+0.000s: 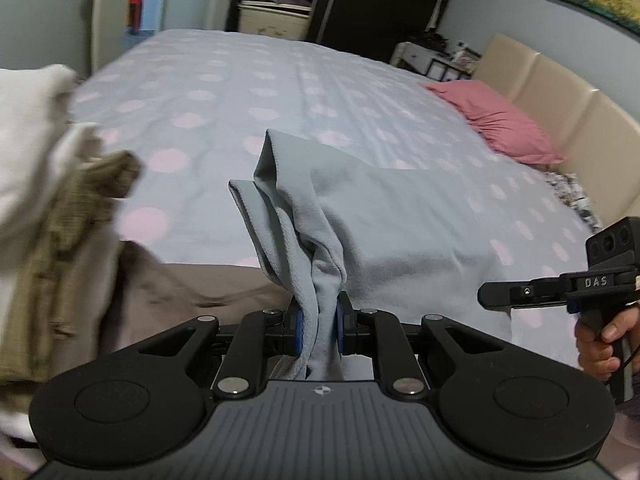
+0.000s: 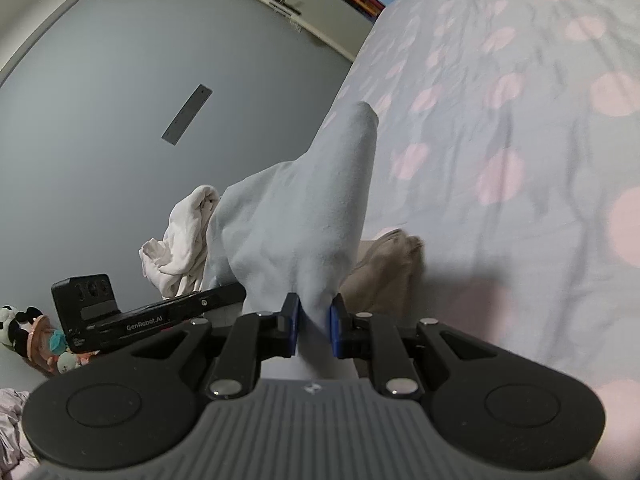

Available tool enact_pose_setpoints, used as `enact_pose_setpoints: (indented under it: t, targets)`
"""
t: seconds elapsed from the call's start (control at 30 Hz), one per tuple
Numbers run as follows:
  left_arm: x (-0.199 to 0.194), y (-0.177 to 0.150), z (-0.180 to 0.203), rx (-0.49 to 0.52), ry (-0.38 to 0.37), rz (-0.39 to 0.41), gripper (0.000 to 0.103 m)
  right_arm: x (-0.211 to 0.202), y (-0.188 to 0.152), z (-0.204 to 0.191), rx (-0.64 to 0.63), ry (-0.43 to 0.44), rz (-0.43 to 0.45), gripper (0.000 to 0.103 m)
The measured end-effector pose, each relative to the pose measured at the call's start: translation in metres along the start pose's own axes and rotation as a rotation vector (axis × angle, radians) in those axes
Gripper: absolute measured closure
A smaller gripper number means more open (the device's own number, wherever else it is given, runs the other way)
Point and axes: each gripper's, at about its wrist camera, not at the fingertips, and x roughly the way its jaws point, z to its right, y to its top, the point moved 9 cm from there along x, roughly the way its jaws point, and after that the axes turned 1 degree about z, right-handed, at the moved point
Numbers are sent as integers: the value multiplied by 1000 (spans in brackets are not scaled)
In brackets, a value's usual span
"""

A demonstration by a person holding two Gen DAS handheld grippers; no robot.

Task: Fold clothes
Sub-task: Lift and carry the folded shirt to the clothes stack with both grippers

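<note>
The pale blue garment is looking like soft, matt knit cloth; the hand-held gripper is showing matt black plastic, blue rubbery pads and shiny metal rivets.

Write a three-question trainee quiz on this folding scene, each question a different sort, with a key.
1. True or false: both grippers, left gripper and right gripper, are clamped on the grey cloth.
2. Multiple choice: what lies on the bed by the headboard? A) a pink pillow B) a black bag C) a green towel
3. Fill in: in the left wrist view, the heap at the left edge is a white garment and an ______ one.

Key: 1 true; 2 A, the pink pillow; 3 olive.
</note>
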Motion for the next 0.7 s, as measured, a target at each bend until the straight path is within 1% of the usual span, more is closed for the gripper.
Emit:
enact_pose_setpoints:
  t: [0.13, 0.27, 0.37, 0.43, 0.57, 0.7]
  targets:
    - [-1, 0, -35, -26, 56, -7, 90, 35, 1, -2, 14, 10, -34, 85]
    - [14, -3, -64, -39, 101, -40, 90, 70, 1, 0, 27, 11, -67, 85]
    - [34, -6, -77, -29, 137, -77, 90, 95, 2, 13, 39, -14, -81, 85]
    - [48, -7, -84, -34, 148, -92, 90, 110, 3, 24, 49, -37, -84, 85]
    - [72, -8, -96, -37, 170, -109, 90, 127, 2, 46, 71, -89, -87, 85]
    - [88, -15, -101, -16, 196, -131, 89, 135, 0, 58, 78, -112, -93, 85]
